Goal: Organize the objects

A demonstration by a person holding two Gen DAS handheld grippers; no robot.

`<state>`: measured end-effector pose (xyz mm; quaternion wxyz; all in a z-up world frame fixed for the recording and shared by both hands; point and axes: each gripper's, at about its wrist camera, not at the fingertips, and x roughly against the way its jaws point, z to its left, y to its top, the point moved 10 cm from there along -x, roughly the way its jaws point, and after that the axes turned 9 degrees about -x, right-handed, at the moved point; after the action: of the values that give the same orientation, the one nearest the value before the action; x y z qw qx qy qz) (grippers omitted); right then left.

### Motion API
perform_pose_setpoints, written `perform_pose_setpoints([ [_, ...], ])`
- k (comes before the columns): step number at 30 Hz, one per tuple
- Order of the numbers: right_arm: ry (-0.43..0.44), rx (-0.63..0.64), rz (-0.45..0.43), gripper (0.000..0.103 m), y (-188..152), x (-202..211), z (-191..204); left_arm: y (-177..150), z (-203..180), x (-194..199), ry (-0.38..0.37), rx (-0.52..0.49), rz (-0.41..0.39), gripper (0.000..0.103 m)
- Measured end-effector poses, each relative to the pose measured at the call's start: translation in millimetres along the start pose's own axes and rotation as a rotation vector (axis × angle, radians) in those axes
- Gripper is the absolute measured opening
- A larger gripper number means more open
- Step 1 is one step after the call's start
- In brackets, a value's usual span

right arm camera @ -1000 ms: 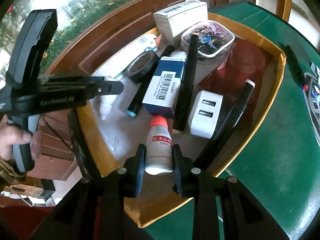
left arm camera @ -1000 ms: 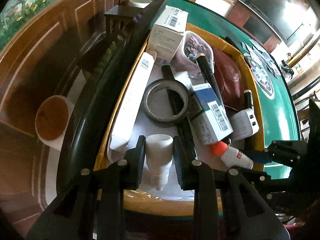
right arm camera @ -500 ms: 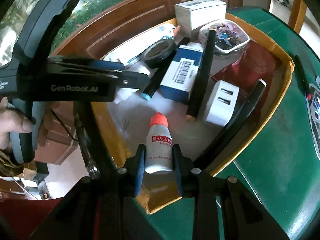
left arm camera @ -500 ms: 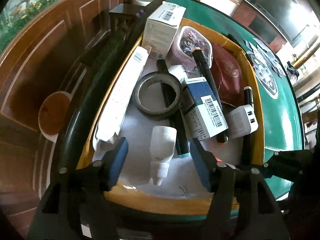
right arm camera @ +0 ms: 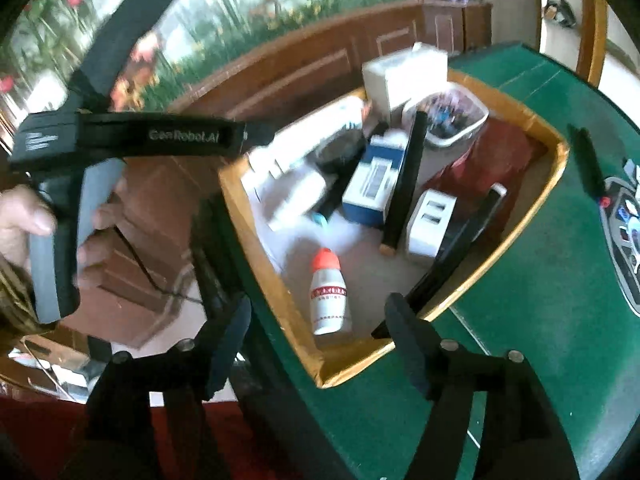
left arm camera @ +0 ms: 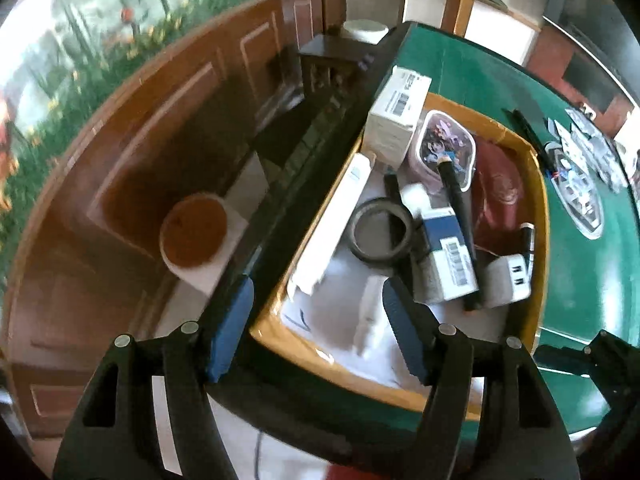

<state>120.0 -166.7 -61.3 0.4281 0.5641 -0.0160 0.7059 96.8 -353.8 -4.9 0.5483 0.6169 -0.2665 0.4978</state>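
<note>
— Lying flat in the cardboard box (right arm camera: pixel 532 216), how is the red-capped bottle (right arm camera: pixel 329 293) shown?
— It is shown released: the right gripper (right arm camera: pixel 320 354) is opening, nothing pinched. The left gripper (left arm camera: pixel 316 328) is spread above the white bottle (left arm camera: pixel 370 312).

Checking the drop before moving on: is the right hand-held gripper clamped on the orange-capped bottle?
No: the orange-capped bottle lies loose in the box, and the right hand-held gripper is opening, its fingers clear of it.

Green table (right arm camera: pixel 540 264) — a cardboard box (right arm camera: pixel 558 172) at its ten-o'clock corner, a black pen (right arm camera: pixel 590 162) at two o'clock.
</note>
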Motion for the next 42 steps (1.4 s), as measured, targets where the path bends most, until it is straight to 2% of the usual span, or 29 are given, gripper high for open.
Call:
perform_pose_setpoints([
  [1, -0.004, -0.009, -0.019, 0.082, 2, 3, 0, -1, -1, 0, -0.005, 0.0, 0.01, 0.068],
  [3, -0.04, -0.037, -0.051, 0.087, 8, 4, -8, -1, 1, 1, 0.04, -0.008, 0.0, 0.068],
  [4, -0.053, -0.053, -0.046, 0.098, 10, 2, -12, -3, -2, 3, 0.041, -0.011, -0.006, 0.068],
  [5, -0.062, -0.079, -0.03, 0.103, 10, 0, -18, -5, -6, 4, 0.025, -0.012, -0.006, 0.068],
  [9, -0.087, -0.145, -0.028, 0.103, 17, 1, -33, -7, -14, 9, 0.025, -0.026, -0.011, 0.068],
  [15, -0.15, -0.114, -0.06, 0.103, 24, 10, -37, -5, -21, 18, 0.024, -0.022, -0.033, 0.068],
  [27, -0.138, -0.136, -0.079, 0.103, 25, 20, -49, -10, -34, 27, -0.029, 0.034, -0.018, 0.068],
  [33, -0.125, -0.125, -0.091, 0.103, 27, 27, -50, -11, -36, 28, -0.065, 0.097, 0.003, 0.068],
  [36, -0.119, -0.121, -0.093, 0.103, 28, 29, -51, -11, -35, 30, -0.11, 0.153, -0.015, 0.068],
  [42, -0.124, -0.138, -0.088, 0.103, 23, 31, -59, -13, -34, 31, -0.025, 0.132, -0.054, 0.068],
])
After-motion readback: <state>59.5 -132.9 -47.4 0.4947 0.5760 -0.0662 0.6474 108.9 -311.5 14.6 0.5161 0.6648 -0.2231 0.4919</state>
